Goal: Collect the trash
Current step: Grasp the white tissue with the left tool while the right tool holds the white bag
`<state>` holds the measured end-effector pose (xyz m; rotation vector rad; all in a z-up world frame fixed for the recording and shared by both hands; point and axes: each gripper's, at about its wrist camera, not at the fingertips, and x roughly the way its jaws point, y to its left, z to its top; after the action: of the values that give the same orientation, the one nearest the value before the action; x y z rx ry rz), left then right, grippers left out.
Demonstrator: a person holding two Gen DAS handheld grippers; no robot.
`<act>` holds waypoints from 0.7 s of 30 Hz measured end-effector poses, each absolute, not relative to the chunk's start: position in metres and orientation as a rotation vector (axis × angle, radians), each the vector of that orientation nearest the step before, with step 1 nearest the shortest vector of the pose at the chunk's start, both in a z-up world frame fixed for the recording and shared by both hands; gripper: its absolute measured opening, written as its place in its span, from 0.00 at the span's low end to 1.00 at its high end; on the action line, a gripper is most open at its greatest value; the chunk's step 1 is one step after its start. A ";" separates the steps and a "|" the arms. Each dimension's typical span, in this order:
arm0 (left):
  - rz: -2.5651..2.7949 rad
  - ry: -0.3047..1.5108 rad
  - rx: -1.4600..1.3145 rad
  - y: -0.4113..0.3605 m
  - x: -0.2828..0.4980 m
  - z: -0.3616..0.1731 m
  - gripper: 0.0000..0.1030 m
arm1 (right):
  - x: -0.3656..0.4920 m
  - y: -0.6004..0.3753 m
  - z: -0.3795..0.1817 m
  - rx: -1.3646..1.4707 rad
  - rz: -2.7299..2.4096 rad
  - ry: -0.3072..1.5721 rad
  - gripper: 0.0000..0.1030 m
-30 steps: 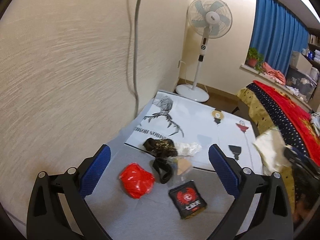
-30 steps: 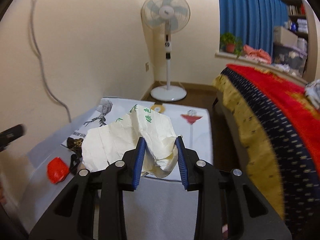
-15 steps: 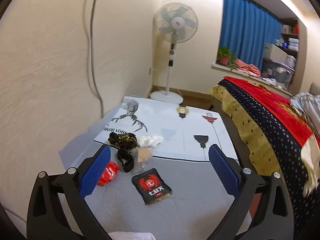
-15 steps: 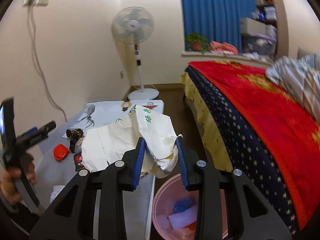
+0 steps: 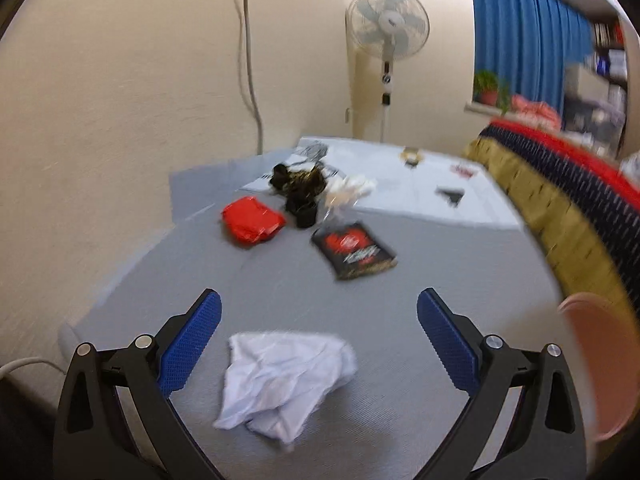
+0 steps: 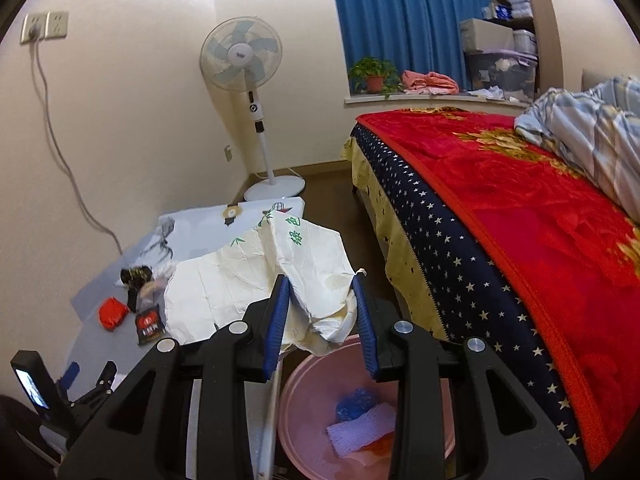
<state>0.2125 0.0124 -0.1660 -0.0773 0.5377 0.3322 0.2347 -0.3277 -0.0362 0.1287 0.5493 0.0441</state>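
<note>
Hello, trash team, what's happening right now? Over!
Right gripper shut on paper bag, above pink bin. Left gripper open, over white tissue. Red wrapper, black packet on mat. Nothing blocking.

Green Chinese characters are printed on the cream paper wrapper (image 6: pixel 256 280) near its upper edge; one large character looks like 绿, another beside it may be 色, and the strokes further left are folded out of reading. The black snack packet (image 6: pixel 149 325), lying just left of that wrapper, carries a round red emblem and a band of white lettering under it, too small to read; in the left wrist view the same packet (image 5: pixel 354 249) is blurred. The white printed sheet (image 6: pixel 224 228) behind the wrapper shows drawings and a line of dark print that cannot be made out. The fan (image 6: pixel 240 56) hub bears a small illegible badge.
</note>
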 end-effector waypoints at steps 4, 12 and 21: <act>0.354 0.565 -0.107 0.021 0.211 -0.185 0.92 | 0.231 -0.330 -0.039 0.122 0.053 0.556 0.33; 0.323 0.632 -0.138 0.032 0.217 -0.201 0.52 | 0.226 -0.333 -0.043 0.098 0.040 0.566 0.33; 0.178 0.646 -0.195 0.027 0.213 -0.178 0.09 | 0.226 -0.333 -0.039 0.104 0.045 0.548 0.33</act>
<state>0.2131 0.0266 -0.1779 -0.1948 0.6457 0.1783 0.2259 -0.3328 -0.0393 0.1038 0.5481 0.0453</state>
